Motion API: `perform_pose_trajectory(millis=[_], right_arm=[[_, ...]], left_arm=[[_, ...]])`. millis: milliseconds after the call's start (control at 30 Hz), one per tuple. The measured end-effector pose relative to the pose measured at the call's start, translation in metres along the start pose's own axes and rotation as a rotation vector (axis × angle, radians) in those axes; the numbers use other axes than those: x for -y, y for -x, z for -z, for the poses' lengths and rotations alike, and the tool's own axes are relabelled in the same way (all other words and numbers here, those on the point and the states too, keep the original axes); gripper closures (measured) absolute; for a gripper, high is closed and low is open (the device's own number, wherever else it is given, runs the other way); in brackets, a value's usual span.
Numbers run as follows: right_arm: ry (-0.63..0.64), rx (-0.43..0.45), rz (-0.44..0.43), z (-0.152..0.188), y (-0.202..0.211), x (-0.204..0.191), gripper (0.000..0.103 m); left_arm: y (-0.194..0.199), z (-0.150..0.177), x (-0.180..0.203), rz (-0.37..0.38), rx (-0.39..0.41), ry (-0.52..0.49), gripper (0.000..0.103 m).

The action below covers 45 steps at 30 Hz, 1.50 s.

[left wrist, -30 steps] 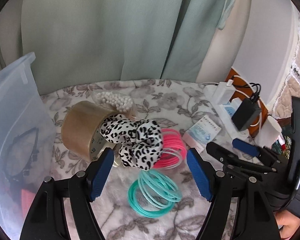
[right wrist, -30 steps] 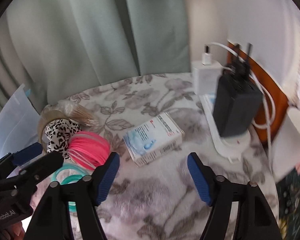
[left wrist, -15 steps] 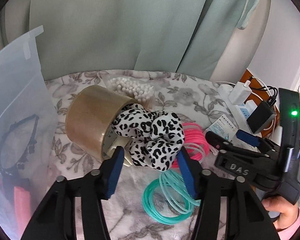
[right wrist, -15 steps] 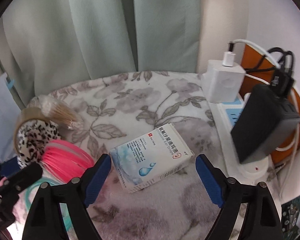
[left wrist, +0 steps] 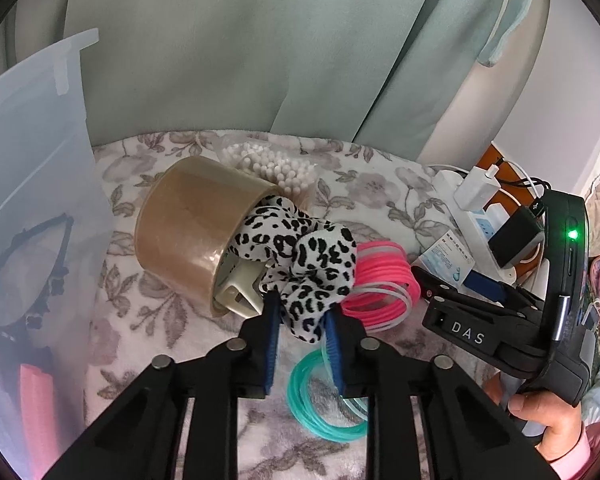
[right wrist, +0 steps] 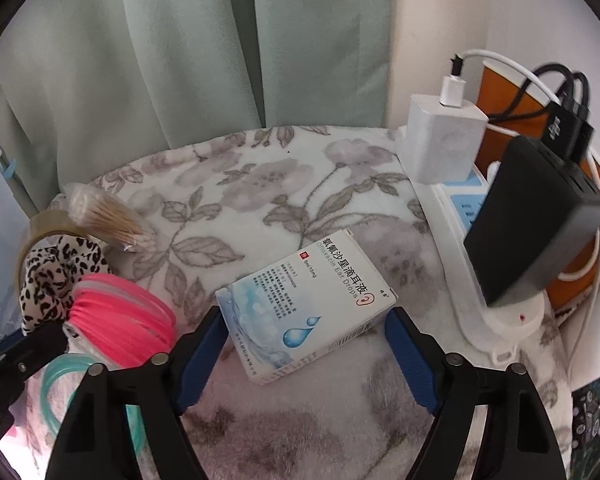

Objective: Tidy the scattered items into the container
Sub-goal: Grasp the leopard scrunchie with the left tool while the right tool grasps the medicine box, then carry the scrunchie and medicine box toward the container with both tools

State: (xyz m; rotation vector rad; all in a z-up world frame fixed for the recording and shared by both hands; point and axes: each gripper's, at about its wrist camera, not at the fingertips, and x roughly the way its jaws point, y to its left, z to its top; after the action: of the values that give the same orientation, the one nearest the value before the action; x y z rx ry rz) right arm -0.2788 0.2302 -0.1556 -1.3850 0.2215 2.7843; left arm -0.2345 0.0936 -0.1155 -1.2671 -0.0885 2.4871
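Note:
A leopard-print scrunchie spills out of a brown tape roll on the floral cloth. My left gripper is closing, and its blue pads pinch the scrunchie's lower edge. Pink bands lie just right of it, and teal bands lie under the right finger. A white-and-blue ear-drops box lies flat between the jaws of my right gripper. Those jaws are closing, with a pad beside each front corner of the box; I see no firm press.
A translucent plastic bin stands at the left, with a black headband inside. A bag of cotton swabs lies behind the tape. A power strip with a white charger and a black adapter lines the right side. Curtains hang behind.
My left jaws have narrowed from wide apart onto the scrunchie. The right gripper came down and forward, so the box now sits between its jaws.

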Motion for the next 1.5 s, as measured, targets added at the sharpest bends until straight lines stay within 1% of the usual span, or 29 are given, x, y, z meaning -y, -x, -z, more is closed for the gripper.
perform_pose_trajectory(millis=[67, 200, 367, 633, 900, 1067, 1267, 1333, 1500], right_arm=[[-0.018, -0.005, -0.008, 0.004, 0.004, 0.002, 0.021], [-0.061, -0.014, -0.023, 0.013, 0.017, 0.008, 0.021], [-0.112, -0.006, -0.044, 0.026, 0.044, 0.013, 0.021], [-0.126, 0.098, -0.105, 0.028, 0.112, 0.001, 0.021], [-0.099, 0.194, -0.151, 0.033, 0.179, -0.022, 0.021], [-0.07, 0.256, -0.172, 0.034, 0.212, -0.037, 0.021], [-0.06, 0.325, -0.195, 0.037, 0.253, -0.043, 0.021], [-0.05, 0.346, -0.186, 0.037, 0.265, -0.045, 0.021], [-0.037, 0.369, -0.197, 0.042, 0.281, -0.053, 0.021]], left_arm=[[-0.001, 0.003, -0.002, 0.004, -0.011, 0.007, 0.089], [0.008, 0.009, -0.008, 0.006, -0.012, 0.038, 0.091], [0.034, 0.013, -0.014, 0.014, 0.022, 0.053, 0.093], [0.1, 0.015, -0.005, 0.036, 0.127, 0.043, 0.094], [0.173, 0.022, 0.004, 0.054, 0.246, 0.019, 0.094], [0.214, 0.027, 0.003, 0.059, 0.315, 0.023, 0.094], [0.244, 0.028, 0.005, 0.066, 0.371, 0.036, 0.094], [0.254, 0.031, 0.006, 0.072, 0.394, 0.035, 0.094], [0.273, 0.037, 0.003, 0.072, 0.435, 0.039, 0.094]])
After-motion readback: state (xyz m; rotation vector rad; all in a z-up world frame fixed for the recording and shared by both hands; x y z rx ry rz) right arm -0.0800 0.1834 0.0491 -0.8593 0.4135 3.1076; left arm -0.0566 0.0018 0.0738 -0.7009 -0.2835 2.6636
